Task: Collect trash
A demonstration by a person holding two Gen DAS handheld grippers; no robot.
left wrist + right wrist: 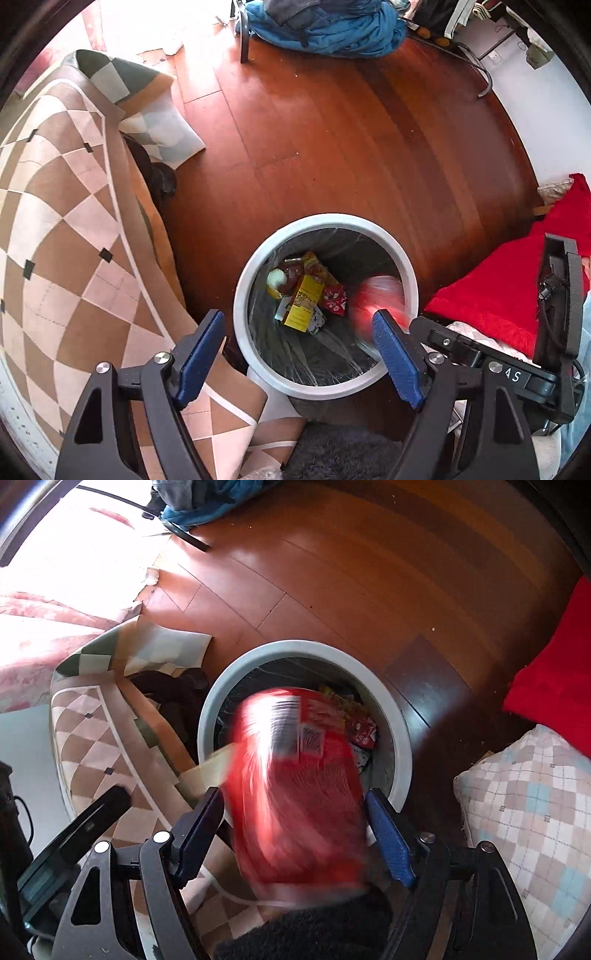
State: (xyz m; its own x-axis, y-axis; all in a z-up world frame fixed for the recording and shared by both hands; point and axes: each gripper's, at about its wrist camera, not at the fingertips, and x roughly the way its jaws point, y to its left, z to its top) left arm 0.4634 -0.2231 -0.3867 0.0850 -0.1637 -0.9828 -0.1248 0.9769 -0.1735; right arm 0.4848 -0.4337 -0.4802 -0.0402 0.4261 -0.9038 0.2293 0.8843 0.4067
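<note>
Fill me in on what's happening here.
A person with a handheld gripper in each hand is collecting trash into a white round bin on the wooden floor. A blurred red snack bag sits between the open fingers of the right gripper over the bin's mouth; it seems to be dropping in. The left gripper is open and empty above the bin. A yellow box and other wrappers already lie inside.

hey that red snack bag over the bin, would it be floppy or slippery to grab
Probably floppy: the red snack bag looks like thin printed film, blurred between the open fingers of the right hand-held gripper. Likely light, like the wrappers in the trash bin. Its glossy sheen hints it is slippery.
</note>
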